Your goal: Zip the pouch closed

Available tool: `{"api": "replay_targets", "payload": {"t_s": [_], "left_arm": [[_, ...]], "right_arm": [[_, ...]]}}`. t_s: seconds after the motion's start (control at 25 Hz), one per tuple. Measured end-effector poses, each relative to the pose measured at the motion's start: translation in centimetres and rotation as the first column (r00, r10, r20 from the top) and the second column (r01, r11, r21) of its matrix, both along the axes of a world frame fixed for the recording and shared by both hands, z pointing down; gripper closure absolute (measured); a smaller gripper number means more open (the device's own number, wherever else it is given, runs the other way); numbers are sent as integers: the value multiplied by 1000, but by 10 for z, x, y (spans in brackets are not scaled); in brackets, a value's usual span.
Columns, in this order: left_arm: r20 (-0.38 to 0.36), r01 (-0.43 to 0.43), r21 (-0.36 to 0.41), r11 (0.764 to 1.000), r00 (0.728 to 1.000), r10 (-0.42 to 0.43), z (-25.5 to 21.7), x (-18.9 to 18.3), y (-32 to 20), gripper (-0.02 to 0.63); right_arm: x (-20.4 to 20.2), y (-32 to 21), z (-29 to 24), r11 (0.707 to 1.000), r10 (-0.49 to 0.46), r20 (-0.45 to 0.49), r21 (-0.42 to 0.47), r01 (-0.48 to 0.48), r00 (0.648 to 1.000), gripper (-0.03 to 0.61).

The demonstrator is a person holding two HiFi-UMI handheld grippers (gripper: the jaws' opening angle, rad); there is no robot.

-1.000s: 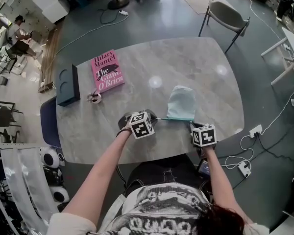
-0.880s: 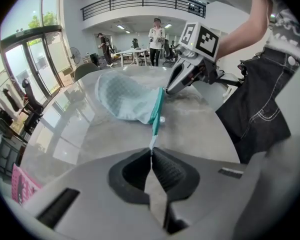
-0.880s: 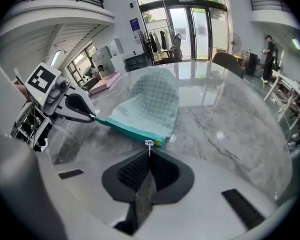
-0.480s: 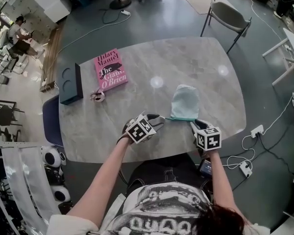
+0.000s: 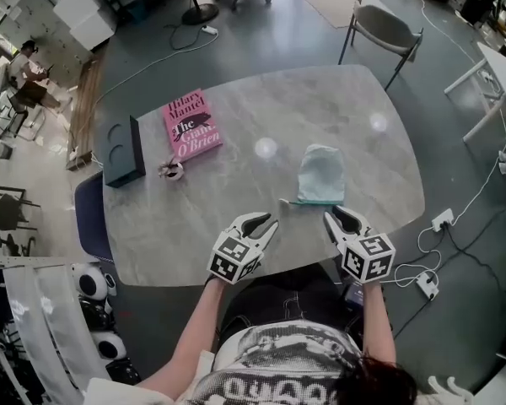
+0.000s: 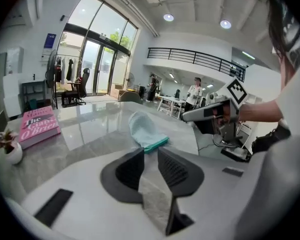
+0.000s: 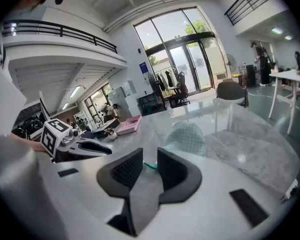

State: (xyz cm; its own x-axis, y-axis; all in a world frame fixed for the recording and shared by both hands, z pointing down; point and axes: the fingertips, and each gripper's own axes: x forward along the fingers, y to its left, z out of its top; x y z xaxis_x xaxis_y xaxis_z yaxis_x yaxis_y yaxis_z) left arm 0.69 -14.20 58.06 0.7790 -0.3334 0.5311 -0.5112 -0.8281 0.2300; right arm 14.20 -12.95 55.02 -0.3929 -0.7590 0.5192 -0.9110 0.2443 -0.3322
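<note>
As the mint-green fabric pouch [image 5: 321, 174] looked zipped, little seemed left; the left hand-held gripper [image 5: 265, 220], spread and empty, had just narrowed; the right hand-held gripper [image 5: 337, 214], likewise empty, had widened.

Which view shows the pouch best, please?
The head view: the pouch lies whole, seen from above. The left gripper view foreshortens it; in the right gripper view the jaws cover part of its near edge.
</note>
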Motion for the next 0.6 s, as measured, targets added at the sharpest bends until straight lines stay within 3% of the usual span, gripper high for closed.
{"api": "replay_targets", "payload": {"t_s": [0.32,0.6], "left_arm": [[-70,75,-39,996,995,-78,-17,-18,32,540],[-134,114,-1,994,985,-113,-44,-23,39,552]], "right_arm": [[-31,23,-21,999,-46,-26,18,47,999,488],[-63,11,-32,986,-160,-64,30,162,985,491]]}}
